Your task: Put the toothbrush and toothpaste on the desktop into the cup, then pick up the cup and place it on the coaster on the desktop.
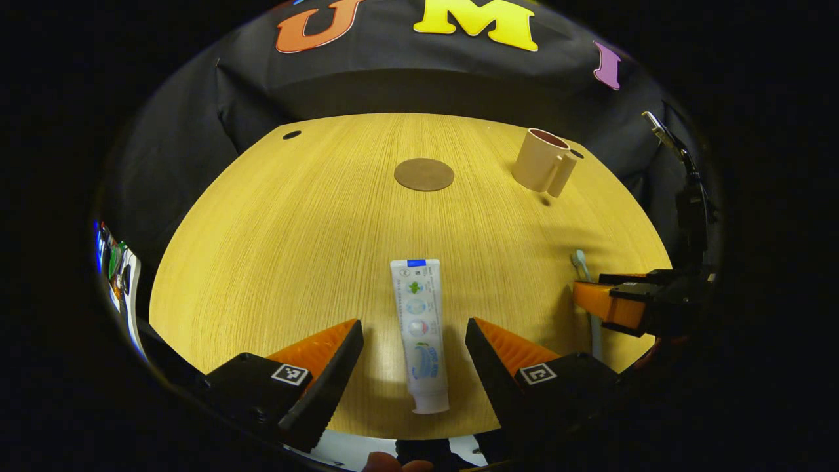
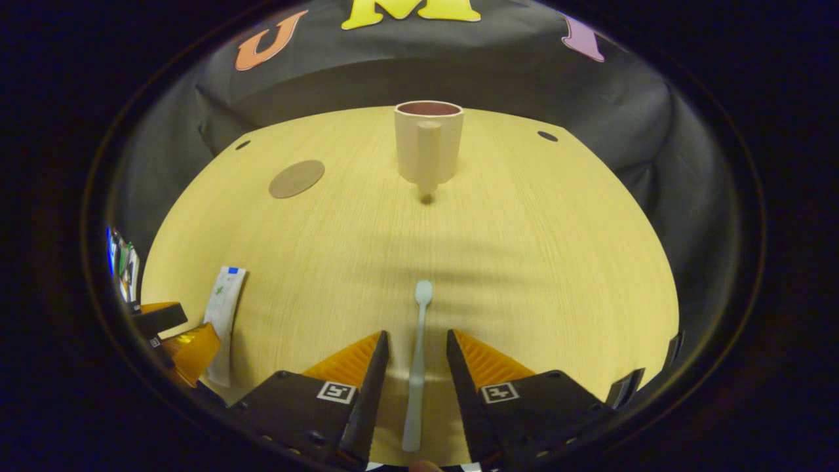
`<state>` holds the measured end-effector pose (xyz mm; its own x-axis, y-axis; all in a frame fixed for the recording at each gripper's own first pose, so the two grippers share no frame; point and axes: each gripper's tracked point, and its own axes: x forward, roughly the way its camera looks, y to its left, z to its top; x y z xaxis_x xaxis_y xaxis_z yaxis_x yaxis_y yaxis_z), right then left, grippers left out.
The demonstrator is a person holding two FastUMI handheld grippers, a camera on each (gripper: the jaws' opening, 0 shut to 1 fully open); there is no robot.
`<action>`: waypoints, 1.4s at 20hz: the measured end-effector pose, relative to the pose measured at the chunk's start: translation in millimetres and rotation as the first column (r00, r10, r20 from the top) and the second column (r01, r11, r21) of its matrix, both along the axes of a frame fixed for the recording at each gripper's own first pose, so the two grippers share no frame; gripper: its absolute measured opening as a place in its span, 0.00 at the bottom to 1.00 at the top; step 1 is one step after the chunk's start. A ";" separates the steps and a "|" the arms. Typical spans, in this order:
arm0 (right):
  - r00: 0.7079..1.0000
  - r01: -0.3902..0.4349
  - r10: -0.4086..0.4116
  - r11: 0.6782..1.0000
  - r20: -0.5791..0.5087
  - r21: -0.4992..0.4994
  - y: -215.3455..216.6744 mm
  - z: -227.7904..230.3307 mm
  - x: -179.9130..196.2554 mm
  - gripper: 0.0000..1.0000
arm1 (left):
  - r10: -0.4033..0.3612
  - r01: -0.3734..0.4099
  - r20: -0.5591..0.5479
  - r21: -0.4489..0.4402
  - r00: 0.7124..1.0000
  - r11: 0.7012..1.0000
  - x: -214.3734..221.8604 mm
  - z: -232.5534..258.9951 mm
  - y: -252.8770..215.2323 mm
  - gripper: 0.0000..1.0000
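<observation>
Left gripper (image 1: 414, 342): jaws apart, straddling the toothpaste (image 1: 419, 333), which lies flat on the tabletop (image 1: 295, 216), cap end toward the camera, crimped end away. Neither jaw touches the tube as far as I can tell; clear gap each side.

Right gripper (image 2: 417, 357): jaws apart too, but narrower, w/ the toothbrush (image 2: 417, 357) handle running between them, head pointing toward the cup (image 2: 429, 144). Gaps are thin; can't tell whether a jaw already grazes the handle.

Risks, as I judge them:
- Toothbrush is thin and lies flat. If the jaws close too high they'd pinch nothing, or roll it sideways; too low and the tips scrape the tabletop.
- Tube is soft. A hard squeeze near the middle could dent it or make it bend, so it may hang crooked when going into the cup.
- Cup opening looks narrow vs. two long items. A tilted entry could catch the rim and tip the cup, esp. w/ the handle side facing the right gripper.
- Both grippers sit near each other; they could clash if both head for the cup together.

Coaster (image 1: 423, 174) lies apart from the cup, nothing on it.

Hard to make out: height of the jaws above the tabletop; the inside of the cup below its rim; toothbrush bristle side. In the left gripper view the right gripper covers most of the toothbrush, leaving the head and a bit of handle. In the right gripper view the left gripper hides the tube's lower end.
</observation>
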<state>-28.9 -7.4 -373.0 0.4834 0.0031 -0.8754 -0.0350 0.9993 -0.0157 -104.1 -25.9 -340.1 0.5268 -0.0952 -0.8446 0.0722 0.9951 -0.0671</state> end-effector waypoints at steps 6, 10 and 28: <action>0.999 0.034 -0.035 0.999 0.008 0.036 -2.1 -2.2 6.8 0.19 | 0.007 -0.007 -0.014 -0.003 1.000 1.000 -4.0 -3.3 2.7 1.00; 1.000 0.024 -0.025 0.999 0.008 0.035 -3.4 -1.4 8.6 0.01 | 0.003 -0.003 -0.032 -0.003 0.999 1.000 -11.7 -7.6 2.6 1.00; 0.993 -0.028 0.019 0.997 0.115 0.078 1.7 42.6 4.1 0.00 | -0.015 0.016 -0.043 0.025 0.999 1.000 -14.7 -28.2 -0.9 0.85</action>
